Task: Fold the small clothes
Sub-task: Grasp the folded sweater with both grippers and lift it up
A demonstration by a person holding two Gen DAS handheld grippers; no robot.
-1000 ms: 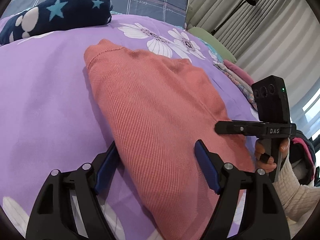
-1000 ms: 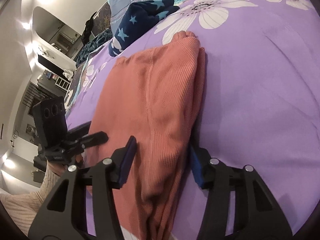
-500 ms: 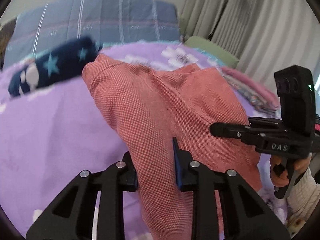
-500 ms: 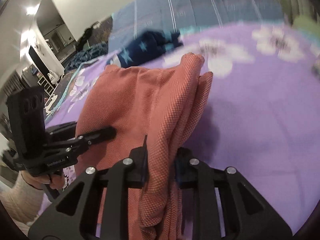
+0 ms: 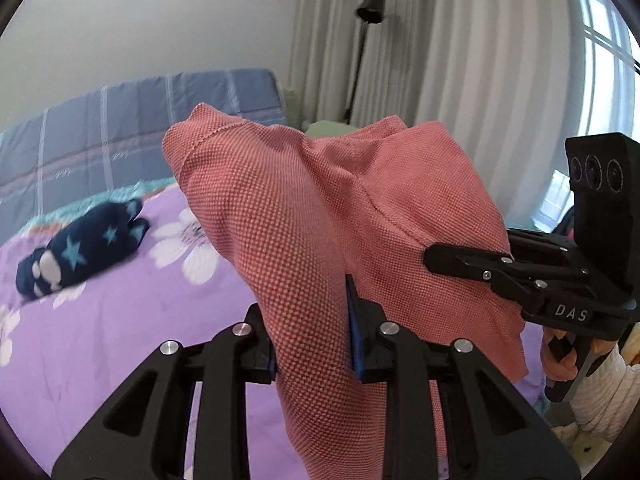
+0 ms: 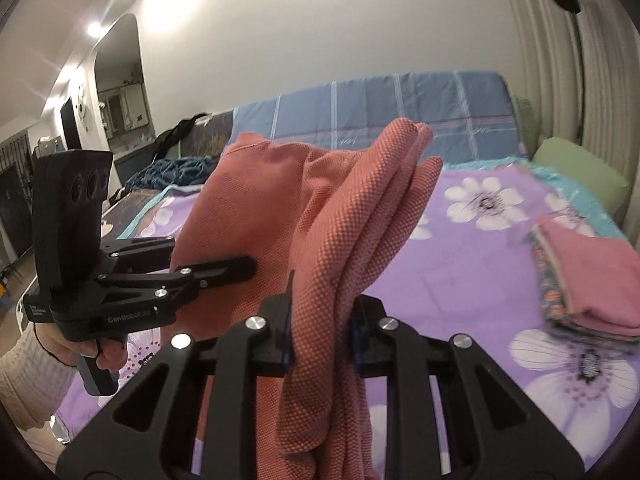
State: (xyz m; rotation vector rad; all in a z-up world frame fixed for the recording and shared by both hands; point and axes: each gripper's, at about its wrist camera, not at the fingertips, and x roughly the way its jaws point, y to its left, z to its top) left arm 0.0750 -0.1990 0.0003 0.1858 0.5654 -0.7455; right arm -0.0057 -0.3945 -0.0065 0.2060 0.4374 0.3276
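Note:
A salmon-pink knit garment (image 5: pixel 320 208) hangs folded in the air above the purple flowered bedspread (image 5: pixel 100 340). My left gripper (image 5: pixel 310 336) is shut on its near edge. My right gripper (image 6: pixel 322 332) is shut on the other side of the same garment (image 6: pixel 340 220). Each gripper shows in the other's view: the right one (image 5: pixel 532 276) at the right of the left wrist view, the left one (image 6: pixel 132 280) at the left of the right wrist view. The cloth hides the fingertips.
A folded navy star-print garment (image 5: pixel 80 248) lies on the bed at the left. A stack of folded clothes (image 6: pixel 588 276) lies at the right edge of the bed. A blue plaid pillow (image 6: pixel 380 108) and a green pillow (image 6: pixel 580 168) lie at the head.
Both grippers closed on the garment's near edge and lifted it off the bedspread; it now hangs in the air between them.

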